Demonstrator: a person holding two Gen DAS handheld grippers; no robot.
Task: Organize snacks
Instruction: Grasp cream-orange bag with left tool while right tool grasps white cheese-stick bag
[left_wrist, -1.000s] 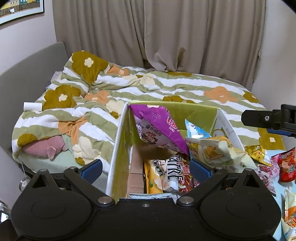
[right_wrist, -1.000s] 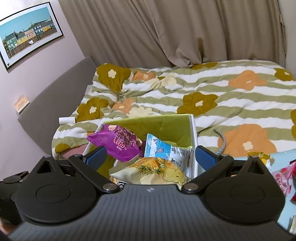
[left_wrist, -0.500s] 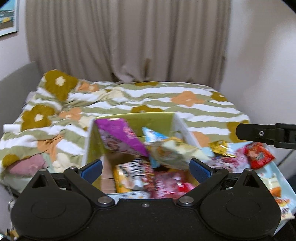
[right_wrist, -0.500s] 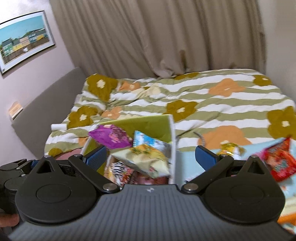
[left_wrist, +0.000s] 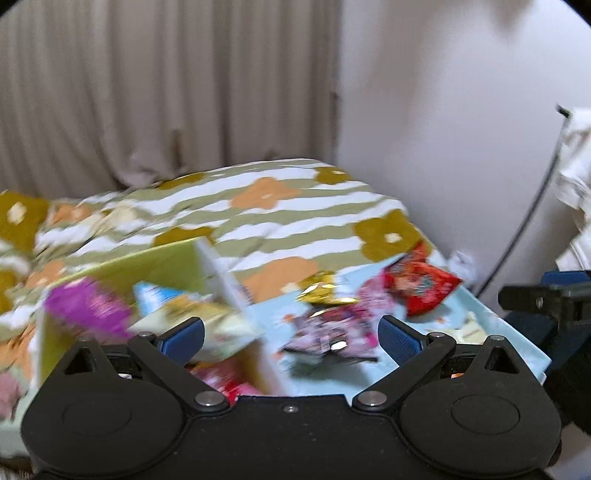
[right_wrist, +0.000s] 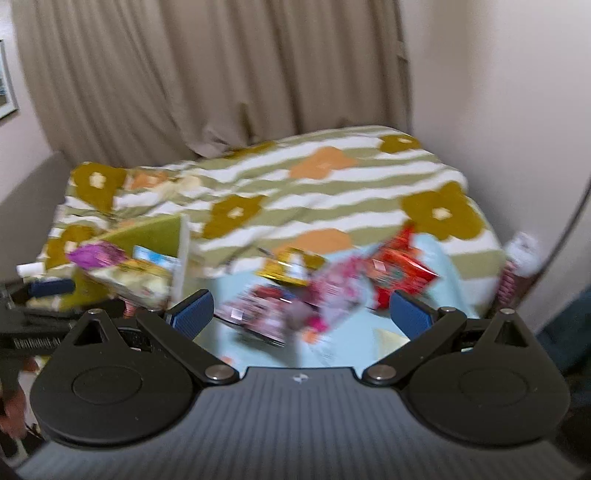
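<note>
Your fingers (left_wrist: 397, 334) are spread wide on both grippers — left gripper (left_wrist: 291, 334), right gripper (right_wrist: 301, 310) — holding nothing. The box (left_wrist: 177, 258) sits left, stuffed with snacks; the red bag (right_wrist: 400, 273) lies on the blue table (left_wrist: 476, 317).

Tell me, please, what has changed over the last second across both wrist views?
Both views have swung right, off the box toward the loose snack packets on the light-blue surface. The left gripper and right gripper stay open and empty; the box stays full.
</note>
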